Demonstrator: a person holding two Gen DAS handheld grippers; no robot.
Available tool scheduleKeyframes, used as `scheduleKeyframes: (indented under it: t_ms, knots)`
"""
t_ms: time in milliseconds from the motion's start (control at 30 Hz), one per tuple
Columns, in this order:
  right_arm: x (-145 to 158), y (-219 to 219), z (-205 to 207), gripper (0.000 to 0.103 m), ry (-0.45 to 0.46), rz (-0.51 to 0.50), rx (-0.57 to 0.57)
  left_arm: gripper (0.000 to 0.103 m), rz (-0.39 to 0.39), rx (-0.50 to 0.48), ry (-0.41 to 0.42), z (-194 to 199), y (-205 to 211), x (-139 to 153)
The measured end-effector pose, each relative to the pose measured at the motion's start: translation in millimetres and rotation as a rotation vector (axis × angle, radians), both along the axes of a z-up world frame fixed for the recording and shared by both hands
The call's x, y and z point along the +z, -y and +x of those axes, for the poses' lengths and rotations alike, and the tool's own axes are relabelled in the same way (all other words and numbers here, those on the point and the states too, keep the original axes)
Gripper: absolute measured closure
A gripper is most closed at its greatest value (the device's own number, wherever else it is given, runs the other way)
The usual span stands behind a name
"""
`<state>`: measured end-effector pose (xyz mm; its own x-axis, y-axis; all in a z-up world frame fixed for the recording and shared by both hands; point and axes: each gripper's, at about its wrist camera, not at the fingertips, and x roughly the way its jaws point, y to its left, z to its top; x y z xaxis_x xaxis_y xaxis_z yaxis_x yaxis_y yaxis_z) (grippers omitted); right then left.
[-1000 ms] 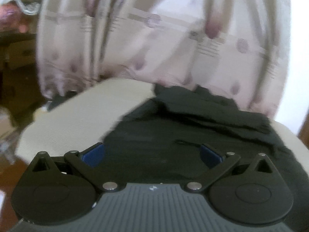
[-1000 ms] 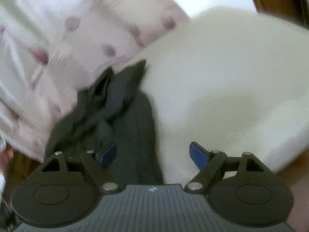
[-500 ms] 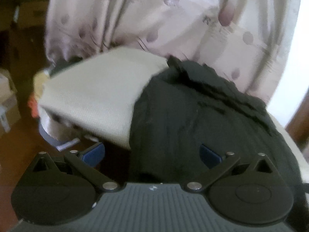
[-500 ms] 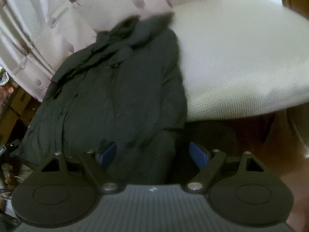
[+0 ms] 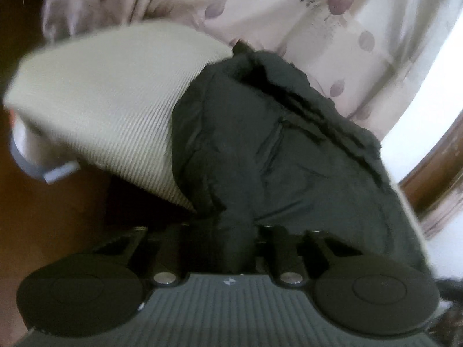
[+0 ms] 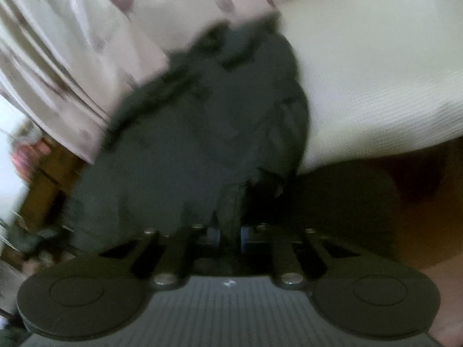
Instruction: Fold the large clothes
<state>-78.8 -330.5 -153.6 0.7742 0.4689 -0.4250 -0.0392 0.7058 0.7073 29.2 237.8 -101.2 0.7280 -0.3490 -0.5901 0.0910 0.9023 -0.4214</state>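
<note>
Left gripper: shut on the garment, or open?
Shut. The left gripper pinches a bunched fold of the dark garment at its near hem.

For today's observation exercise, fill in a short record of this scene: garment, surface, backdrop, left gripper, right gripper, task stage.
garment: dark jacket, spread out, near edge hanging over the front
surface: cream ribbed cushion under the jacket
backdrop: pale curtain with mauve spots
left gripper: fingers closed on a bunch of jacket fabric
right gripper: fingers closed on jacket fabric; picture blurred
task stage: both near edges gripped, fold not yet made
</note>
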Motion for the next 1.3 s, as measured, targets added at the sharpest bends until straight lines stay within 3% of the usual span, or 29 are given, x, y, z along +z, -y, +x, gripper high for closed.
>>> scheduleKeyframes:
  t_ms: [100,267,433,733,933,1300]
  knots:
    - [14,10,-12,0.093,0.073,0.088,-0.024,0.092,0.077,0.031,0.108,-22,16,30]
    - [32,20,-20,0.093,0.147,0.15,-0.054,0.092,0.075,0.041,0.219,-45,28,70]
    - [42,28,-33,0.093,0.177,0.151,-0.061,0.092,0.059,0.067,0.262,-62,36,84]
    - [22,51,-46,0.093,0.116,0.169,-0.095,0.092,0.122,0.064,0.223,-64,39,83]
    - [24,49,-40,0.093,0.13,0.178,-0.082,0.091,0.192,0.08,0.205,-65,47,83]
    - [25,49,-38,0.093,0.138,0.173,-0.076,0.089,0.242,0.107,0.172,-65,50,80]
